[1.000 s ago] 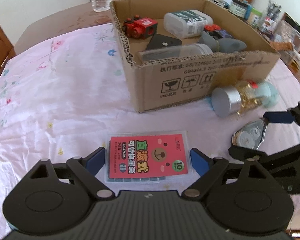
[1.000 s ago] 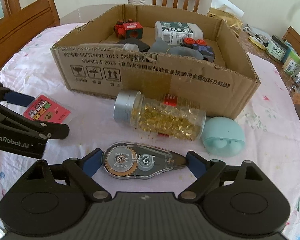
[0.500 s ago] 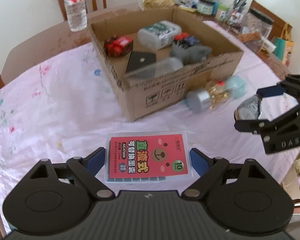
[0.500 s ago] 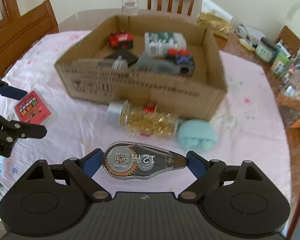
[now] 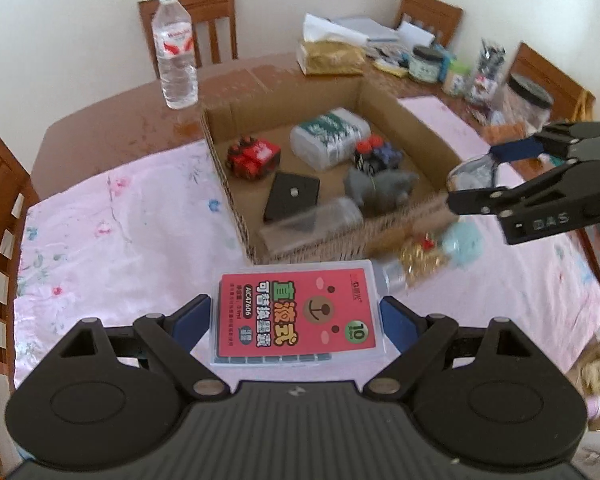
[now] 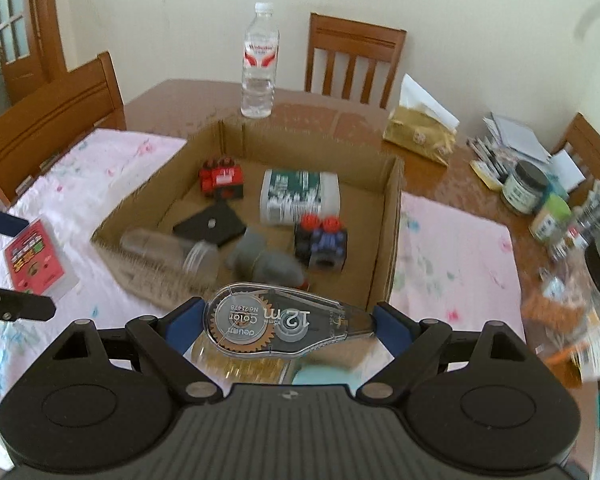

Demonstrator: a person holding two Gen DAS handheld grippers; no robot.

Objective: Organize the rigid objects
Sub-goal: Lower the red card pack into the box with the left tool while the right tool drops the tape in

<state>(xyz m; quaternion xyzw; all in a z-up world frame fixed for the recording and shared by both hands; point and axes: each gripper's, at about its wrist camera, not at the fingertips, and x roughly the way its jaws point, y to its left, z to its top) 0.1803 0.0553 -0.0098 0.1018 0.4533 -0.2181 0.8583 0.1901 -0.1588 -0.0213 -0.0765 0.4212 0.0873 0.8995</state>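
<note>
My left gripper (image 5: 296, 314) is shut on a flat clear case with a red label (image 5: 298, 314), held in the air in front of the cardboard box (image 5: 410, 114). My right gripper (image 6: 286, 322) is shut on a clear correction tape dispenser (image 6: 276, 326), held above the box's near edge (image 6: 392, 236). The box holds a red toy (image 6: 221, 178), a white and green container (image 6: 298, 196), a black plate (image 6: 212, 226), a grey toy (image 6: 260, 260), a clear bottle (image 6: 168, 248) and a red and blue toy (image 6: 322, 238).
A jar of gold capsules (image 5: 414, 262) and a pale blue case (image 5: 462, 242) lie on the pink cloth by the box. A water bottle (image 6: 259, 66) stands behind it. Jars and papers (image 6: 536, 188) crowd the right side. Wooden chairs surround the table.
Both grippers have risen from the table with their objects and moved toward the box. The box and table now look farther below.
</note>
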